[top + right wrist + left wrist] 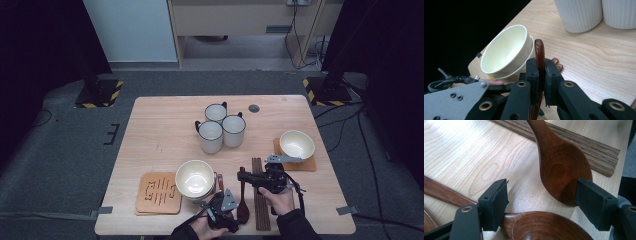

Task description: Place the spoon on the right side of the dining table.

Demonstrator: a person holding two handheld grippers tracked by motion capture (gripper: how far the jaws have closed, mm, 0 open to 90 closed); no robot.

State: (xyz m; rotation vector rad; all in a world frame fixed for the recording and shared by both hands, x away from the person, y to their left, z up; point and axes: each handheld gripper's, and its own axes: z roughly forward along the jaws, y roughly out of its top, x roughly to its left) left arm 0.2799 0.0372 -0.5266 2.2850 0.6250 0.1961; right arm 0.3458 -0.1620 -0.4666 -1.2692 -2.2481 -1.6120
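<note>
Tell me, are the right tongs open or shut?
Shut: in the right gripper view, the right tongs clamp the thin handle of a wooden spoon between both jaws.

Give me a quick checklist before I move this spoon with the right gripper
1. Right gripper shut on the spoon handle: ok.
2. Grip centred on the handle: ok, the handle sits straight between the jaws.
3. Left gripper free of the spoon bowl: not ok, one jaw is at its edge; touching or just beside, cannot tell.
4. Left jaws open: ok.
5. Stacked bowls close behind the handle tip: not ok, lift with care.
6. Chopsticks apart from the spoon: cannot tell, the handle crosses them.
</note>
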